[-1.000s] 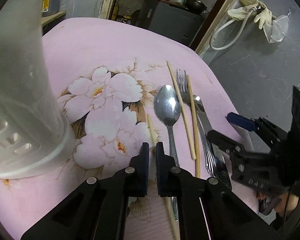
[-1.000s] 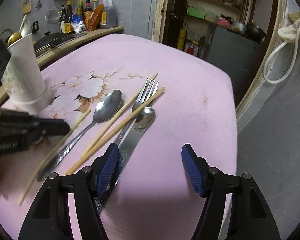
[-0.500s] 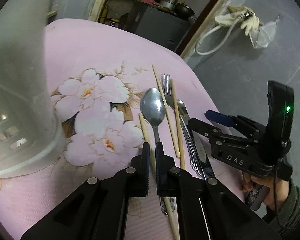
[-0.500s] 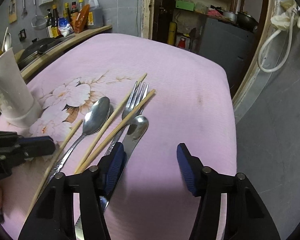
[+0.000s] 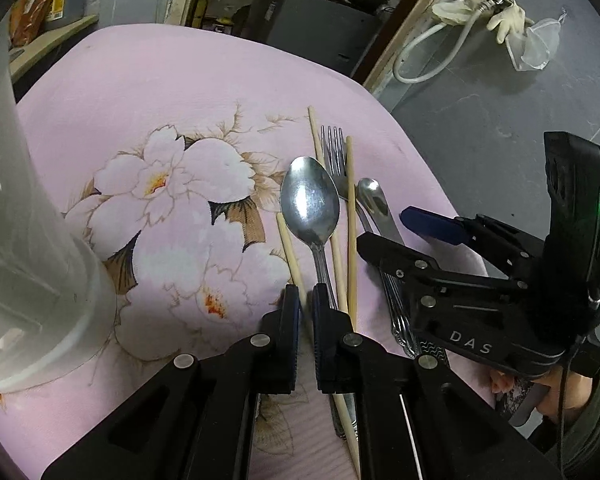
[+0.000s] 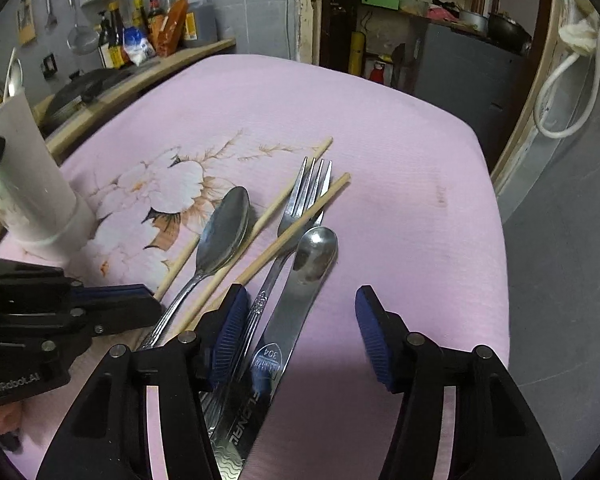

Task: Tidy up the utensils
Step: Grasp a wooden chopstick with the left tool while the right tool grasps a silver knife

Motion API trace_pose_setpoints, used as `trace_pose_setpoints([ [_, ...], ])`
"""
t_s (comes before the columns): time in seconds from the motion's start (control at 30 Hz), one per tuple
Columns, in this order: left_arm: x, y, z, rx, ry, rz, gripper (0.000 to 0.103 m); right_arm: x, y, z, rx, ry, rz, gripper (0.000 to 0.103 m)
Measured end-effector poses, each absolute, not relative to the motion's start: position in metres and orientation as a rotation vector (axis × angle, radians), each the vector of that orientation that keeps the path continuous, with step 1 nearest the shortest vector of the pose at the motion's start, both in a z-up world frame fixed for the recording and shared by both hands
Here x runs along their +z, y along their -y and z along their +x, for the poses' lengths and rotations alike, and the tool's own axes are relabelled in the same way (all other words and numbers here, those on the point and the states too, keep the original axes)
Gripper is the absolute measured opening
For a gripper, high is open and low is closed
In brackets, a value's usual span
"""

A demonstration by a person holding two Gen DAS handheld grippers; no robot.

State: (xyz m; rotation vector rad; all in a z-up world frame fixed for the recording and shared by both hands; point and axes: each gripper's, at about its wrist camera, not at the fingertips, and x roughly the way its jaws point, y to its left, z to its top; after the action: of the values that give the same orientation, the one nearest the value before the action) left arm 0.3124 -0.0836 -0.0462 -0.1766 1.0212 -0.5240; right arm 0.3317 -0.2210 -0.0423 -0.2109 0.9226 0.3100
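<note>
Gripping a chopstick [image 5: 290, 258] in my left gripper [image 5: 305, 312] | right gripper [image 6: 298, 320] just narrowed, half-wide over flat spoon [image 6: 296, 300], empty | cup [image 5: 24, 240] next

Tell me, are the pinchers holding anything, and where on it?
The left gripper is pinched on the leftmost chopstick, partway along its stick. The right gripper is open around the flat-handled spoon, not squeezing it.
</note>
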Motion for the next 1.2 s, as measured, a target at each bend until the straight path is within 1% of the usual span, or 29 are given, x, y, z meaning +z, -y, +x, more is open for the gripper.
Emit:
trace_pose_setpoints([
  [0.2,-0.047,0.087,0.313,-0.531,-1.014,-0.166,0.006,-0.037,0.238,0.320,0.327,-0.900,-0.110,0.051],
  [0.43,-0.048,0.085,0.311,-0.531,-1.010,-0.163,0.006,-0.035,0.224,0.315,0.264,-0.880,-0.249,0.049],
  [0.63,-0.049,0.083,0.311,-0.537,-1.012,-0.177,0.006,-0.037,0.234,0.334,0.264,-0.934,-0.147,0.049],
  [0.77,-0.049,0.083,0.310,-0.537,-1.010,-0.176,0.006,-0.035,0.227,0.328,0.238,-0.927,-0.212,0.048],
  [0.83,-0.049,0.084,0.310,-0.535,-1.007,-0.169,0.006,-0.035,0.224,0.321,0.241,-0.922,-0.267,0.048],
  [0.9,-0.049,0.085,0.311,-0.533,-1.005,-0.162,0.006,-0.035,0.228,0.319,0.240,-0.938,-0.249,0.048],
  [1.0,-0.050,0.085,0.311,-0.537,-1.009,-0.168,0.006,-0.037,0.227,0.320,0.235,-0.948,-0.240,0.053],
  [1.03,-0.050,0.085,0.311,-0.539,-1.009,-0.170,0.006,-0.037,0.225,0.320,0.234,-0.946,-0.247,0.050],
  [1.1,-0.049,0.086,0.309,-0.541,-1.007,-0.158,0.005,-0.038,0.221,0.314,0.259,-0.942,-0.281,0.038],
  [1.13,-0.049,0.086,0.306,-0.538,-1.002,-0.145,0.005,-0.038,0.219,0.310,0.280,-0.941,-0.288,0.026],
  [1.17,-0.048,0.087,0.301,-0.532,-0.995,-0.124,0.005,-0.038,0.216,0.304,0.293,-0.940,-0.302,0.022],
  [1.2,-0.047,0.089,0.296,-0.524,-0.986,-0.100,0.005,-0.037,0.213,0.295,0.303,-0.930,-0.341,0.020],
])
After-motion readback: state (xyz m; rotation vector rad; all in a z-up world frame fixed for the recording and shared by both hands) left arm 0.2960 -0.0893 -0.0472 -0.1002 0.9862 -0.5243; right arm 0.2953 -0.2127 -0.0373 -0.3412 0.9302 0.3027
